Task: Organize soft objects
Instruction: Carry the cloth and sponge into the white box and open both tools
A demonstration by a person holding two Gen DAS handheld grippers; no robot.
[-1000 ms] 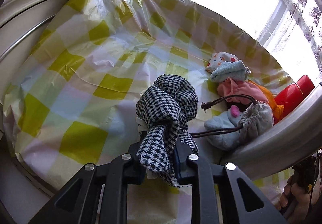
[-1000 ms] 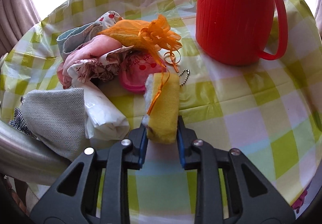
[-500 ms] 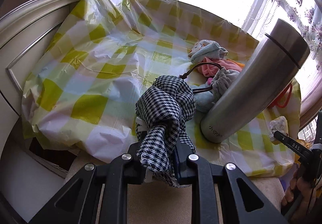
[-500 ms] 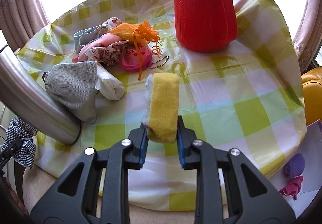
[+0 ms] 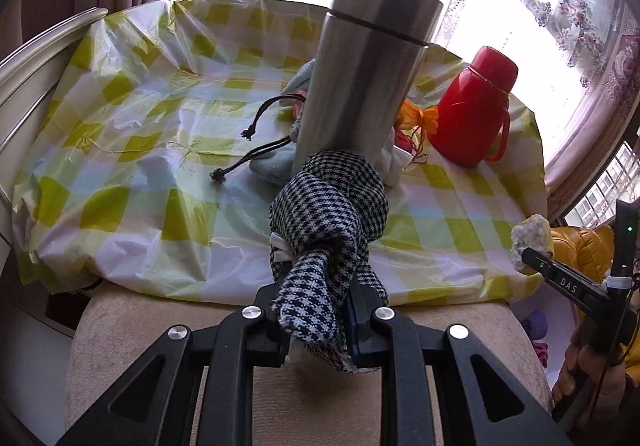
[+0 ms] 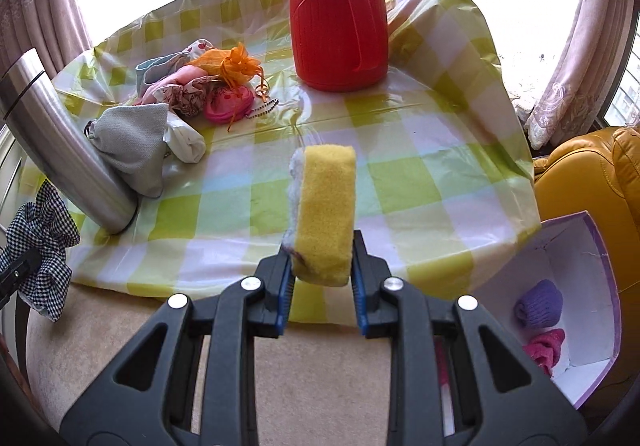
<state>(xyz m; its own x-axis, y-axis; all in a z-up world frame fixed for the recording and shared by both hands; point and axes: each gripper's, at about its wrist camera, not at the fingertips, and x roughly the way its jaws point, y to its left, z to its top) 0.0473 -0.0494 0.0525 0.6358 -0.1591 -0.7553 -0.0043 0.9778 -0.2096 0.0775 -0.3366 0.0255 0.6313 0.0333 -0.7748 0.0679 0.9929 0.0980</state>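
Observation:
My left gripper (image 5: pixel 318 310) is shut on a black-and-white houndstooth cloth (image 5: pixel 330 213), held in the air over the near edge of the checked table (image 5: pixel 132 149). My right gripper (image 6: pixel 320 270) is shut on a yellow sponge (image 6: pixel 326 209) with a white side, also lifted off the table. The sponge (image 5: pixel 530 236) and right gripper show at the right edge of the left wrist view; the cloth (image 6: pixel 38 242) shows at the left edge of the right wrist view. A pile of soft items (image 6: pixel 188 93) with a grey drawstring pouch (image 6: pixel 134 137) lies on the table.
A steel flask (image 5: pixel 364 73) stands near the table's front, a red thermos jug (image 6: pixel 338 17) further back. A purple-edged open box (image 6: pixel 560 302) at lower right holds a purple item (image 6: pixel 538 304) and a pink one (image 6: pixel 546 346). A yellow cushion (image 6: pixel 592 181) sits beside it. A beige seat (image 5: pixel 160 334) lies below.
Both grippers have drawn back from the table and risen a little, each still gripping its item. The sponge has come off the tablecloth; the box has come into the right wrist view.

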